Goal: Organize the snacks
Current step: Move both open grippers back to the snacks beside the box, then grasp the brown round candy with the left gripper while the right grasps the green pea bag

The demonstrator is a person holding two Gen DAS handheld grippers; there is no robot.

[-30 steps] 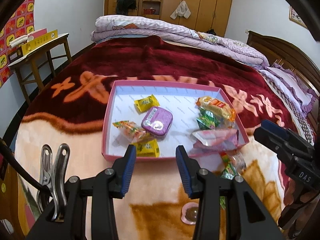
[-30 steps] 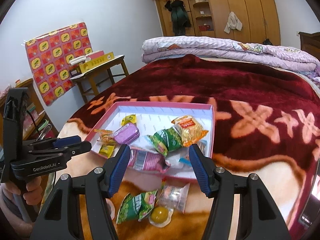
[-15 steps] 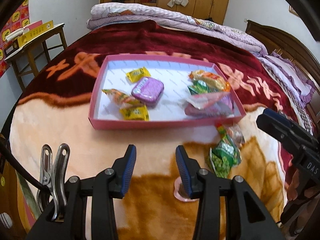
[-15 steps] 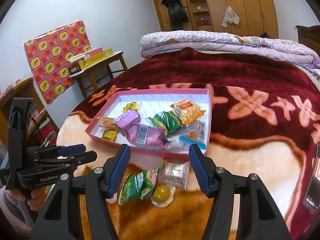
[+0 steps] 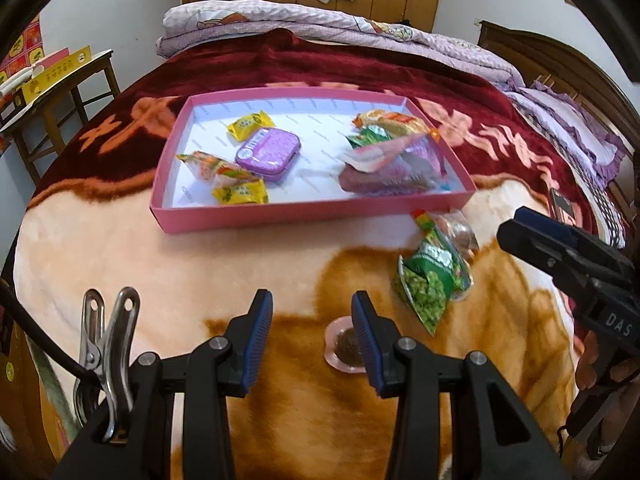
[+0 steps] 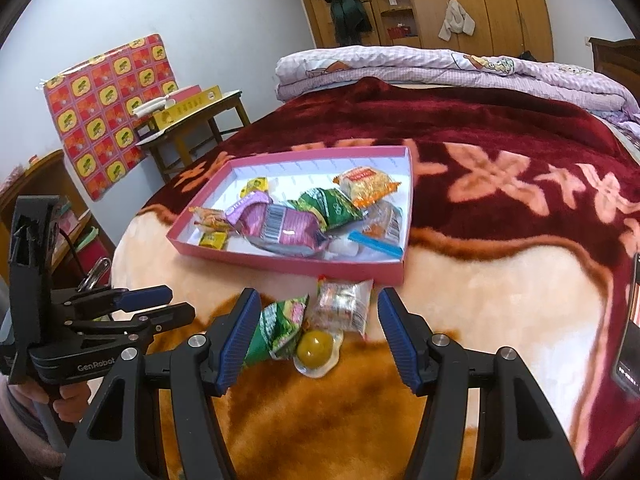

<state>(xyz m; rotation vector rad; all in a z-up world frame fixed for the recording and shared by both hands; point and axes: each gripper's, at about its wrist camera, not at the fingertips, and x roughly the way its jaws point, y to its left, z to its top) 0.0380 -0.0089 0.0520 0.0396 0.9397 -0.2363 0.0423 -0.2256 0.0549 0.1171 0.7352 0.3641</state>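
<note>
A pink tray (image 5: 280, 212) (image 6: 288, 258) lies on the bed blanket with several wrapped snacks and a purple tin (image 5: 268, 152) in it. On the blanket in front of it lie a green pea packet (image 5: 430, 284) (image 6: 278, 330), a clear wrapped snack (image 6: 344, 306) (image 5: 460, 232) and a round jelly cup (image 6: 316, 350) (image 5: 346, 346). My left gripper (image 5: 312, 338) is open and empty above the blanket, the jelly cup beside its right finger. My right gripper (image 6: 316, 338) is open, its fingers either side of the three loose snacks.
The bed has a dark red and cream blanket (image 5: 240, 280), with folded purple quilts (image 5: 320, 28) at the far end. A small wooden table (image 6: 192, 120) with yellow boxes stands left of the bed. A phone (image 6: 630, 328) lies at the right edge.
Both grippers have drawn back from the tray toward the near end of the bed. The loose snacks on the blanket now sit between the right gripper's fingers. Both stayed open.
</note>
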